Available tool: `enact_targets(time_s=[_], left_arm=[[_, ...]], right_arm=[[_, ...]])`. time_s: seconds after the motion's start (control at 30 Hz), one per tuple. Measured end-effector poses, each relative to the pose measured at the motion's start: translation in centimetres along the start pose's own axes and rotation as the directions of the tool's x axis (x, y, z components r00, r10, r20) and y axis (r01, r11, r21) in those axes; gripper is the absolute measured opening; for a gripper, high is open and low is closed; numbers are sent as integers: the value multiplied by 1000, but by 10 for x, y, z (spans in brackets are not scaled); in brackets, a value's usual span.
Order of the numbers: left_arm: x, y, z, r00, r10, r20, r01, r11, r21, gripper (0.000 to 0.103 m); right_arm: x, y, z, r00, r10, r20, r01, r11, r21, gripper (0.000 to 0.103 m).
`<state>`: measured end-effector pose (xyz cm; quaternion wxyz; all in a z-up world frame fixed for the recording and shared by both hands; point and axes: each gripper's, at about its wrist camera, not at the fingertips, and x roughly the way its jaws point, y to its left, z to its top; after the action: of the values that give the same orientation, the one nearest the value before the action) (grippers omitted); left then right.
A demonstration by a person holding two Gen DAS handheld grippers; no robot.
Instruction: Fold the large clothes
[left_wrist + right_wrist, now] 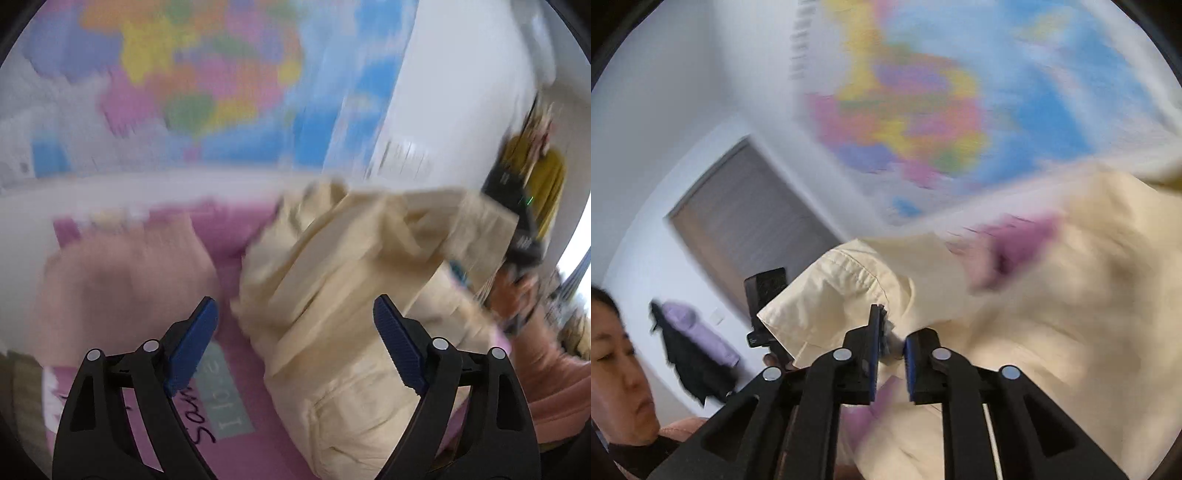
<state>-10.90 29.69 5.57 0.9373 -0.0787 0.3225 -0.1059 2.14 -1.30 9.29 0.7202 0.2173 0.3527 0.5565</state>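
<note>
2 hand-held grippers show, and both views are smeared with motion blur. The left hand-held gripper (295,347) has its blue-padded fingers (192,350) spread wide with nothing between them; it hangs over the cream garment (332,295), which lies bunched in thick folds on a pink sheet (236,236). That sheet carries a grey label (227,398) with handwriting beside it, just left of the garment and under the left finger. Left of the garment sits a pinkish cloth (122,280), too blurred to name further. Behind the garment hangs a coloured map (207,81) on a white wall. At the garment's far right edge the other black tool (517,206) rises, with a hand (517,291) and a pink sleeve (554,376) below it.

The right hand-held gripper (890,343) has its 2 fingers drawn close together, pinching a small tuft of the cream garment (1052,332) at a stitched edge. From there the fabric spreads up and to the right, with a pink patch (1019,240) showing through a gap in it. Left of the garment are a person's face (617,362), a dark and lilac coat (694,347) hanging on the wall, and a grey door (750,218). The map (942,110) fills the area above the garment.
</note>
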Motion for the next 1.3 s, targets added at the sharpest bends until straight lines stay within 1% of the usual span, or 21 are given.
enact_targets(time_s=[0.07, 0.1, 0.2, 0.23, 0.27, 0.33, 0.43, 0.57, 0.6, 0.7, 0.73, 0.77, 0.8, 0.9, 0.97, 1.03, 1.1, 1.17, 1.2, 1.27, 1.3], left_arm=[[37, 2, -12, 996, -13, -92, 11, 1000, -28, 77], [54, 1, -18, 991, -2, -137, -2, 1000, -29, 73], [100, -4, -37, 972, 6, -237, -13, 999, -30, 71], [110, -6, -42, 966, 6, -260, -14, 1000, -27, 66], [117, -8, -46, 961, 7, -276, -13, 1000, -22, 65], [128, -15, -52, 954, 13, -299, -13, 1000, 2, 65], [135, -25, -54, 954, 52, -295, -40, 998, 48, 65], [127, -24, -35, 970, 29, -240, -23, 999, 28, 65], [127, -24, -30, 973, 21, -229, -16, 1000, 21, 65], [137, -29, -16, 976, 1, -219, 5, 1000, 24, 66], [145, -32, -12, 974, 6, -226, 1, 1000, 29, 66], [151, -33, -10, 973, 7, -230, 0, 1000, 31, 66], [157, -36, -9, 972, 5, -236, 2, 999, 32, 66], [165, -44, -9, 971, -2, -238, 12, 999, 44, 69], [165, -49, -13, 972, -17, -235, 33, 998, 62, 72], [168, -52, -20, 968, -18, -250, 40, 996, 85, 77], [180, -58, -30, 946, 12, -323, 34, 990, 137, 83], [189, -64, -37, 935, 89, -343, -21, 980, 198, 83], [189, -65, -38, 936, 92, -339, -21, 978, 207, 82], [182, -61, -32, 947, 63, -316, -6, 984, 179, 82], [177, -59, -28, 953, 40, -299, 8, 988, 156, 82]], right_arm=[[-15, -35, -18, 992, -124, -12, 124, 988, 96, 19], [-22, -60, -31, 974, -218, -60, 225, 964, 143, 20], [-29, -96, -58, 926, -342, -164, 372, 900, 228, 29], [-34, -100, -64, 908, -382, -170, 414, 882, 227, 37], [-38, -98, -68, 897, -411, -165, 439, 872, 215, 55], [-51, -97, -66, 889, -442, -120, 458, 864, 210, 81], [-79, -76, -61, 881, -472, -20, 470, 870, 150, 81], [-62, -45, -52, 909, -416, -10, 416, 909, 12, 88], [-62, -44, -56, 902, -431, -27, 431, 902, -30, 90], [-26, -42, -66, 827, -554, -91, 533, 826, -184, 89], [-24, -43, -70, 819, -563, -113, 536, 820, -201, 65], [-18, -52, -65, 819, -554, -152, 526, 829, -190, 24], [-14, -57, -59, 826, -540, -160, 518, 840, -159, 11], [-67, -78, -28, 885, -466, 8, 466, 884, 38, 9], [-107, -99, -17, 887, -451, 102, 429, 884, 184, 8], [-124, -114, -18, 878, -471, 90, 441, 866, 233, 5], [-121, -134, -26, 850, -527, -18, 513, 819, 257, 8], [-116, -146, -33, 800, -590, -108, 595, 758, 268, 23], [-116, -143, -35, 792, -600, -114, 608, 757, 238, 26], [-125, -123, -35, 785, -619, -33, 614, 769, 178, 63], [-129, -111, -34, 780, -625, 10, 617, 773, 148, 69]])
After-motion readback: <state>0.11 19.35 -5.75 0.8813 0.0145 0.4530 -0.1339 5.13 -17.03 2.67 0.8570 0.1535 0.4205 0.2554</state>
